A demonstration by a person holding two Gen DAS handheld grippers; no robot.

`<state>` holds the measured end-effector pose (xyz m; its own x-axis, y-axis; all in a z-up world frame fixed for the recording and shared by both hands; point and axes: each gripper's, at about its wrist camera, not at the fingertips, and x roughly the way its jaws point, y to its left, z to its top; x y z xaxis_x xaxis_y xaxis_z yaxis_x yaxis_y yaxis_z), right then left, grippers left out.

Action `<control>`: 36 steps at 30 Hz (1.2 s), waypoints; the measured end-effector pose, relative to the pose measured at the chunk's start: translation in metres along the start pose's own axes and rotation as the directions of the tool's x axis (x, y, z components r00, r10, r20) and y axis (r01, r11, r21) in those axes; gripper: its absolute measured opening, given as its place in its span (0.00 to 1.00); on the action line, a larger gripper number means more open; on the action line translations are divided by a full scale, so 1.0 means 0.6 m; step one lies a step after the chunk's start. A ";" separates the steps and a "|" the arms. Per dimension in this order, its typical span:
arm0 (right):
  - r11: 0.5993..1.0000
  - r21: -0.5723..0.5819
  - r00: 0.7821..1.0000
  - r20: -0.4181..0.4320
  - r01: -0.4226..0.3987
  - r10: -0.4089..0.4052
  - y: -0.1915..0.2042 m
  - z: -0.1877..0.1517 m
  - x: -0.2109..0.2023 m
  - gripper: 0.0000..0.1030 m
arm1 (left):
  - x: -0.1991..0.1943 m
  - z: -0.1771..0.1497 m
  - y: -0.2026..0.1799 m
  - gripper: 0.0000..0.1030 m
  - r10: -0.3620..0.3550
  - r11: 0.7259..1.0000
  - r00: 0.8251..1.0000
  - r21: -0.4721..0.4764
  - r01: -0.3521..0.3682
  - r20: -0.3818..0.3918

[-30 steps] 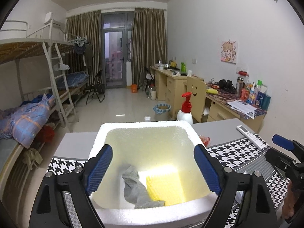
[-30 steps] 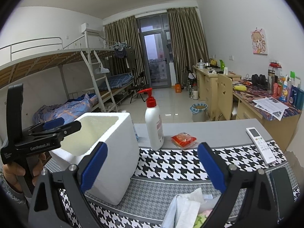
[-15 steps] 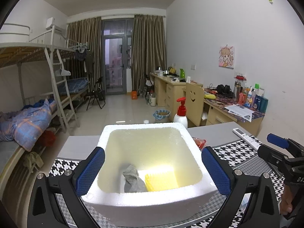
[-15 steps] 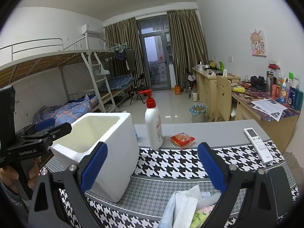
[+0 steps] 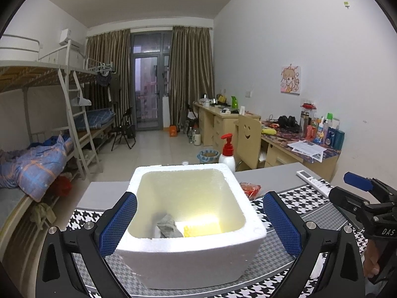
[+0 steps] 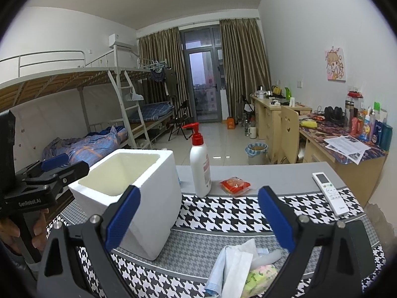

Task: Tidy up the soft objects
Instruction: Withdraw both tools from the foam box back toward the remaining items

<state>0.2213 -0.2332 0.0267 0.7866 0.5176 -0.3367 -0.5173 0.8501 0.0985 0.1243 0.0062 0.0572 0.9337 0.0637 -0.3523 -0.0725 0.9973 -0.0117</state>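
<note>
So the white styrofoam box (image 5: pixel 193 226) sits on the houndstooth-covered table (image 6: pixel 238 216), with a grey cloth (image 5: pixel 168 227) and a yellow sponge (image 5: pixel 202 228) lying inside it. The left gripper (image 5: pixel 198 226) is spread wide either side of the box, gripping nothing. The right gripper (image 6: pixel 198 216) is wide too, above a pile of tissues and soft bits (image 6: pixel 240 270) just right of the box.
</note>
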 end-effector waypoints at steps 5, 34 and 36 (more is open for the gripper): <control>1.000 -0.007 1.000 0.010 0.012 -0.011 0.001 -0.001 -0.015 0.95 | -0.013 -0.003 -0.008 0.99 -0.016 1.000 1.000 0.012 0.016 0.008; 0.997 -0.009 0.996 0.039 0.075 -0.075 -0.016 -0.033 -0.066 0.95 | -0.055 -0.030 -0.059 0.99 -0.112 0.993 0.993 0.050 0.109 0.045; 0.997 -0.008 0.996 0.038 0.082 -0.082 -0.020 -0.036 -0.068 0.95 | -0.056 -0.032 -0.064 0.99 -0.124 0.991 0.991 0.054 0.122 0.044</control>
<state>0.1879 -0.2668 0.0190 0.8386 0.4495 -0.3079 -0.4533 0.8891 0.0633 0.0888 -0.0351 0.0517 0.9499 -0.0593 -0.3069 0.0612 0.9981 -0.0037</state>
